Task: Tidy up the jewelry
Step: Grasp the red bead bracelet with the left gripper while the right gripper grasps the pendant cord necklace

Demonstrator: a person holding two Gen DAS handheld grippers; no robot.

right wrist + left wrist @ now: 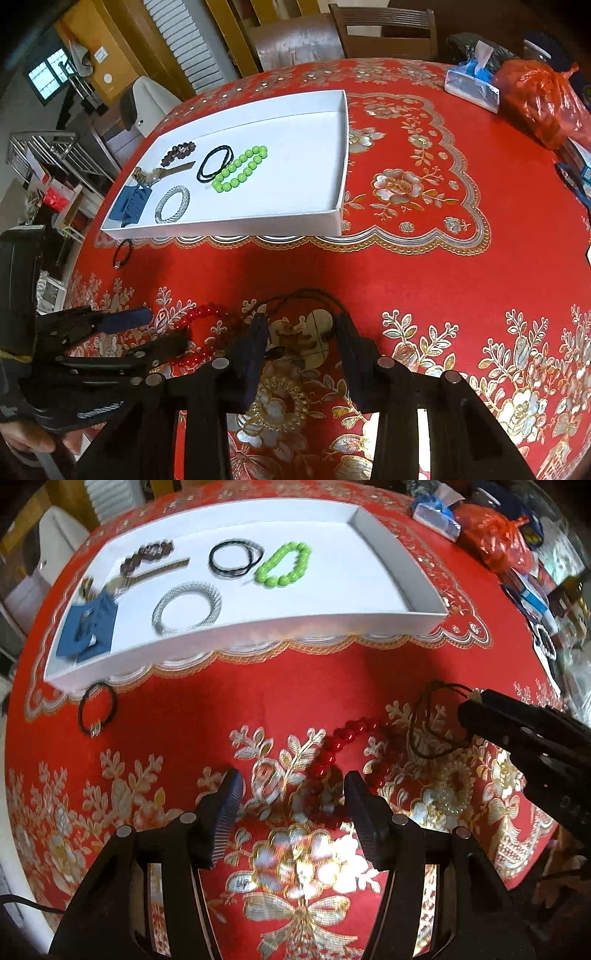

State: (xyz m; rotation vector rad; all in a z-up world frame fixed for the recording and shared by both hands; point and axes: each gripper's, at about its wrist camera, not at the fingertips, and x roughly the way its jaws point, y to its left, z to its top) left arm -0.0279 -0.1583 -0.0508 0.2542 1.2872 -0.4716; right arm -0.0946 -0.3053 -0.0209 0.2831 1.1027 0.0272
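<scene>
Jewelry sits in the white tray (343, 155) on the red tabletop (424, 266): green bead bracelet (240, 168), black cord loops (215, 163), silver bangle (173, 204), blue clip (133, 203). Near the tray's front wall lies a black bracelet (96, 709). Left gripper (293, 794) jaws stand wide over the red bead strand (340, 749). Right gripper (301, 328) jaws, narrowed, hold a thin black cord (430, 720). Right of the tray: orange bag (539, 99).
</scene>
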